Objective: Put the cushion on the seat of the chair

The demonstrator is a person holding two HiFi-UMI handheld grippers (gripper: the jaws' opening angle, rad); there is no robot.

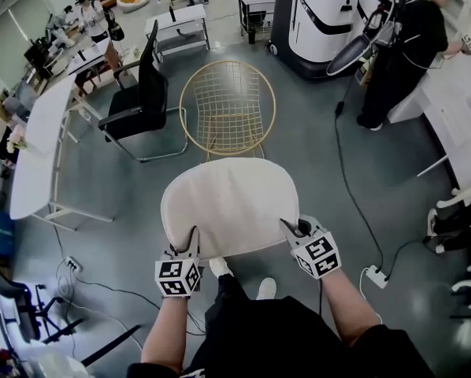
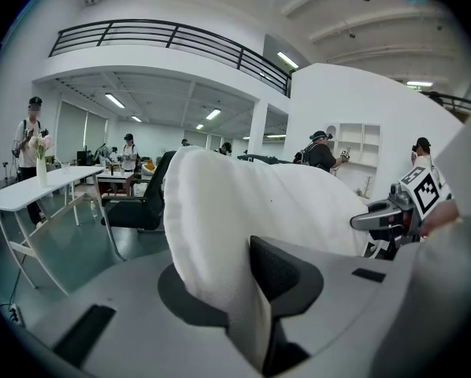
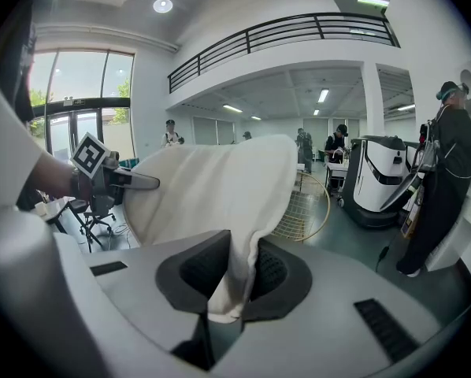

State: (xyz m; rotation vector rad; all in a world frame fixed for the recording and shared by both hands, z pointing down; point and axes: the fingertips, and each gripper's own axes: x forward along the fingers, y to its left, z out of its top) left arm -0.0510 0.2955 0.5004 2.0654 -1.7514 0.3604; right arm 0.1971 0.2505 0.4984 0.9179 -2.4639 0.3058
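Note:
A round cream cushion (image 1: 231,203) hangs flat between both grippers, just in front of the person. My left gripper (image 1: 190,239) is shut on its near left edge, and my right gripper (image 1: 291,228) is shut on its near right edge. The gold wire chair (image 1: 228,109) stands on the floor just beyond the cushion, its seat bare. In the left gripper view the cushion (image 2: 243,211) is pinched in the left gripper (image 2: 255,290), with the right gripper (image 2: 393,211) across from it. The right gripper view shows cushion fabric (image 3: 212,203) folded between the right gripper (image 3: 231,278) jaws and the chair (image 3: 306,207) behind.
A black office chair (image 1: 141,93) stands left of the wire chair. White tables (image 1: 38,148) line the left side. A white and black machine (image 1: 322,22) and a standing person (image 1: 405,50) are at the back right. A cable runs to a power strip (image 1: 375,276).

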